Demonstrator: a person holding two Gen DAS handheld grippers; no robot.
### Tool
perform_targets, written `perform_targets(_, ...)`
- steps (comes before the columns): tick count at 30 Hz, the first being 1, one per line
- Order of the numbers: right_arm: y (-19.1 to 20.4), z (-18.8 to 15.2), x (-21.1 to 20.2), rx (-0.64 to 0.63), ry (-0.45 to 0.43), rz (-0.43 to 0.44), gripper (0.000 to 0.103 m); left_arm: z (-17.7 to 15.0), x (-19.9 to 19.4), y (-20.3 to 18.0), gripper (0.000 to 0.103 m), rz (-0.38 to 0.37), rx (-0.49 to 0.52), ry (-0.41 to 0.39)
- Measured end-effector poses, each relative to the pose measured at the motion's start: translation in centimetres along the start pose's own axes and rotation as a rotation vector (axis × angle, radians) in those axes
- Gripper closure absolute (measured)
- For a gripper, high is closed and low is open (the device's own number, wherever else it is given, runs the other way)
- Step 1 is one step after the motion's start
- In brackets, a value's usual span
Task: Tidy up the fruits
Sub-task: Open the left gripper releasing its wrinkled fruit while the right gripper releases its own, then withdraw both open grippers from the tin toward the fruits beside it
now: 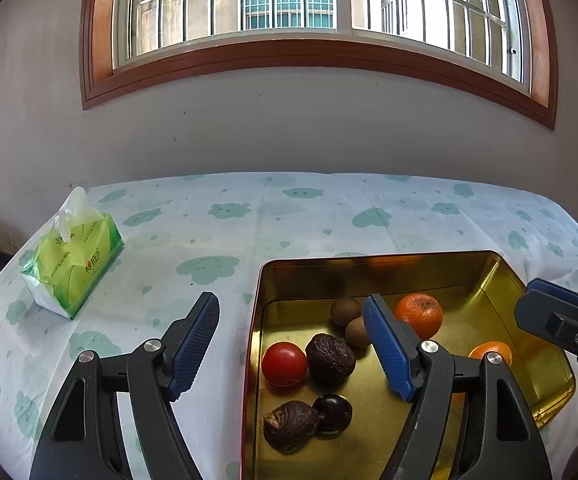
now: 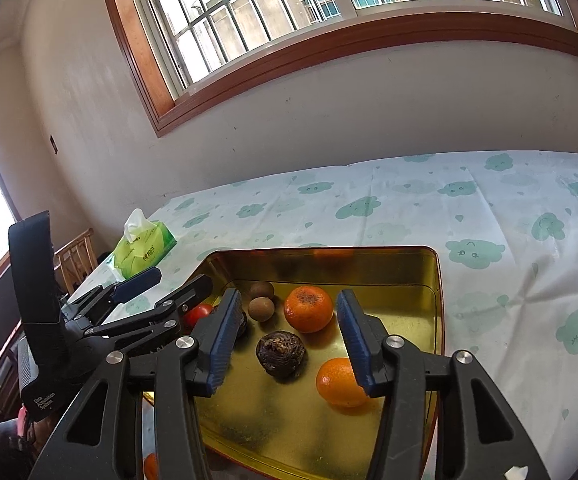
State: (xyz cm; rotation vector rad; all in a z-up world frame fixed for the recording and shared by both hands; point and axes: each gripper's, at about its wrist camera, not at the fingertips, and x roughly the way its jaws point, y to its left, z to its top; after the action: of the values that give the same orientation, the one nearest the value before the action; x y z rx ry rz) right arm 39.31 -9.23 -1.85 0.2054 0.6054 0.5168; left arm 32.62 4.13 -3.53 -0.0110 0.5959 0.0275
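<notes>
We read the fruit as already gathered: everything we can see lies inside the shallow gold metal tin with the red rim [image 1: 489, 280], which sits on the cloud-printed pale tablecloth [image 1: 289, 216]. Inside it are a red tomato [image 1: 284, 363], two wrinkled dark passion fruits [image 1: 330, 357], a glossy dark plum [image 1: 333, 413] touching the nearer one, two small brown kiwis [image 1: 346, 311] side by side, and two oranges [image 1: 418, 314], one toward the far wall and one near our right side.

Our left gripper [image 1: 291, 344] is spread wide with nothing between its blue pads; one finger hangs over the cloth outside the tin, the other over its floor. Our right gripper [image 2: 287, 340] is parted too, and the passion fruit [image 2: 281, 354] and nearer orange [image 2: 339, 382] below it are untouched.

So we judge this the release step, or close to the end. Next we would need to lift both grippers clear without nudging the round fruit, and check the cloth for strays; a green tissue pack [image 1: 73, 258] is all we see there.
</notes>
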Motion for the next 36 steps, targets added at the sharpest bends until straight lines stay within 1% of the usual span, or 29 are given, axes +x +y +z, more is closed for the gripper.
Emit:
perform_targets(3, 1.0, -0.4, -1.8, -0.023, 0.004, 0.04, 0.055, -0.1, -0.6, 0.6, 0.028, 0.009, -0.011, -0.001)
perform_targets(5, 1.8, -1.0, -3.1, -0.037, 0.01, 0.07, 0.051, -0.2, -1.2, 1.2, 0.028, 0.015, -0.022, -0.002)
perform_targets(7, 2.9, -1.8, -4.0, -0.058, 0.04, 0.111, 0.049, -0.5, -1.7, 1.7, 0.028, 0.021, -0.028, -0.001)
perform_targets(9, 4.2, -3.0, -4.7, -0.089, 0.065, 0.117, 0.049, -0.9, -2.4, 2.2, 0.028, 0.035, -0.029, 0.001)
perform_targets(12, 5.6, -4.8, -4.7, -0.121, 0.112, 0.133, 0.048, -1.9, -3.6, 3.5, 0.027, 0.052, -0.046, 0.023)
perform_targets(15, 6.3, -6.5, -4.0, -0.109, 0.166, 0.149, 0.048, -3.3, -5.1, 5.4, 0.027, 0.059, -0.076, 0.05)
perform_targets(17, 6.9, -7.6, -3.4, -0.129, 0.195, 0.125, 0.048, -4.2, -6.2, 6.8, 0.027, 0.053, -0.099, 0.074)
perform_targets(19, 7.3, -8.3, -2.7, -0.129, 0.225, 0.131, 0.048, -5.4, -7.3, 8.1, 0.027, 0.04, -0.123, 0.09)
perform_targets(21, 7.8, -9.0, -2.1, -0.15, 0.248, 0.115, 0.048, -6.6, -8.3, 9.2, 0.027, 0.044, -0.134, 0.103)
perform_targets(22, 8.0, -9.2, -1.8, -0.159, 0.259, 0.102, 0.048, -7.2, -8.8, 9.6, 0.027, 0.044, -0.134, 0.111)
perform_targets(25, 8.6, -9.9, -1.6, -0.15, 0.274, 0.104, 0.048, -9.1, -10.2, 10.3, 0.027, 0.048, -0.128, 0.132)
perform_targets(28, 9.4, -10.3, -1.1, -0.178, 0.285, 0.087, 0.048, -10.7, -11.2, 10.8, 0.027, 0.044, -0.137, 0.159)
perform_targets(30, 9.6, -10.4, -0.1, -0.19, 0.309, 0.053, 0.052, -11.7, -11.5, 10.8, 0.027, 0.034, -0.142, 0.176)
perform_targets(33, 9.8, -10.2, 1.0, -0.209, 0.33, 0.024, 0.065, -12.7, -11.9, 10.4, 0.027, 0.028, -0.14, 0.19)
perform_targets(36, 9.4, -10.2, 0.2, -0.214, 0.322, 0.003, 0.066, -12.7, -12.3, 9.6, 0.027, -0.047, -0.139, 0.203)
